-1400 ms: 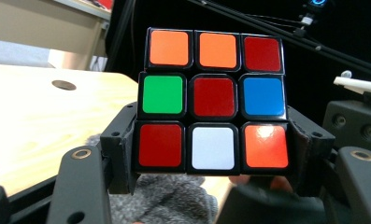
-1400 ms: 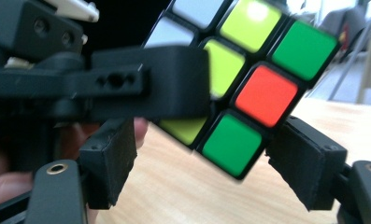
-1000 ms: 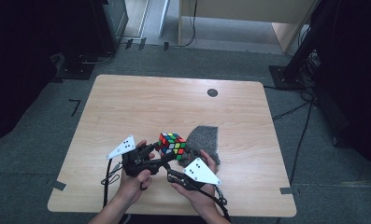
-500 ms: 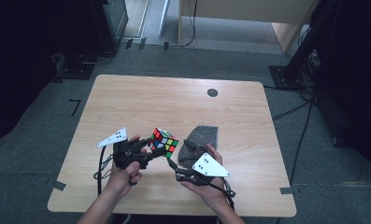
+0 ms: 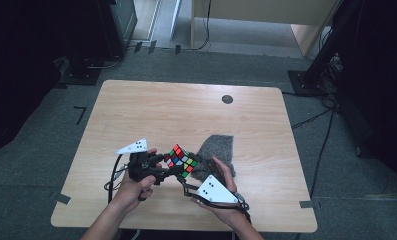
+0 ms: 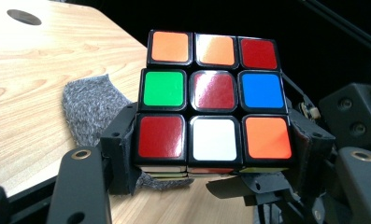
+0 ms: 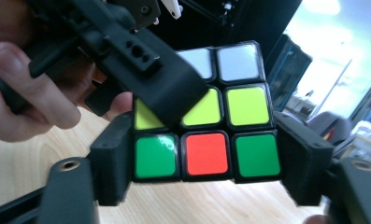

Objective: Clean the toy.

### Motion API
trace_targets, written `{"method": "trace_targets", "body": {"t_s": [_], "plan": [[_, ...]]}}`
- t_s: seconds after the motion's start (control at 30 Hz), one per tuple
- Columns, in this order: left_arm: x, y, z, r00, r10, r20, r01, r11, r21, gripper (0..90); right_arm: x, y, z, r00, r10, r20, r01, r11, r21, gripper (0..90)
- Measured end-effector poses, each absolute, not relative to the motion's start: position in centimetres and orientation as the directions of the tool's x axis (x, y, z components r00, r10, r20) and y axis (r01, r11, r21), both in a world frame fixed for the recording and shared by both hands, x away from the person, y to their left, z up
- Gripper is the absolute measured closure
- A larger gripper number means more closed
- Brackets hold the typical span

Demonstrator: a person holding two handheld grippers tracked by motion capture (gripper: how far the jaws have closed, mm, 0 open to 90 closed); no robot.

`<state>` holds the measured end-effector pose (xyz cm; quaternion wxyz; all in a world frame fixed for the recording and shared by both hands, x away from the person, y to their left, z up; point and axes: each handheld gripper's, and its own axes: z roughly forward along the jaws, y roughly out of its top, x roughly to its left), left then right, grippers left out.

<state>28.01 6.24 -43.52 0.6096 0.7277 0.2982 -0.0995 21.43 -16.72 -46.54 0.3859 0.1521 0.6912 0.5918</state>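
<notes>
Cube held up between both claws over the near edge of the table

Cube [image 5: 181, 161] is one of those scrambled 3x3 puzzle cubes, and it's off the table [image 5: 186, 110], hanging above the near part of it, tilted on a corner in the high view. Left claw [image 5: 162, 165] is clamped on it: in the left gripper view the two black jaws squeeze the bottom row of the cube [image 6: 214, 100] from either side, under a face with a dark red middle sticker. Right claw [image 5: 185, 181] comes in from the other side. In the right gripper view its jaws sit against both ends of the green-red-green row of the cube [image 7: 206, 135]. That claw's jaws have just been closing with the cube between them, and they look pressed on it now. The left claw's jaw crosses the yellow row diagonally there.

Grey cloth [image 5: 217, 150] lies flat on the table just behind the cube. Small dark round spot [image 5: 227, 99] sits near the far edge, well apart from everything.
</notes>
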Motion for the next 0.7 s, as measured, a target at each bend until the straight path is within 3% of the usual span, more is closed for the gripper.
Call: {"method": "trace_targets", "body": {"t_s": [0.23, 0.43, 0.53, 0.7], "plan": [[27.7, 6.4, -43.2, 0.817, 0.341, -0.465, 0.51, -0.053, 0.858, 30.0, 21.3, -16.8, -46.4, -0.673, 0.669, -0.317, -0.21, 0.238, 0.948, 34.3], [27.9, 8.3, -42.3, 0.815, 0.403, -0.416, 0.437, 0.042, 0.898, 17.9, 22.0, -17.6, -46.6, -0.686, 0.693, -0.221, -0.107, 0.205, 0.973, 34.4], [27.7, 8.9, -42.4, 0.816, 0.513, -0.266, 0.318, -0.014, 0.948, 16.4, 22.6, -18.4, -46.3, -0.681, 0.714, -0.163, -0.048, 0.179, 0.983, 34.4], [26.7, 7.7, -43.9, 0.796, 0.598, 0.089, 0.099, -0.275, 0.956, 16.1, 22.9, -19.5, -45.3, -0.666, 0.743, -0.067, 0.053, 0.137, 0.989, 34.4]]}}
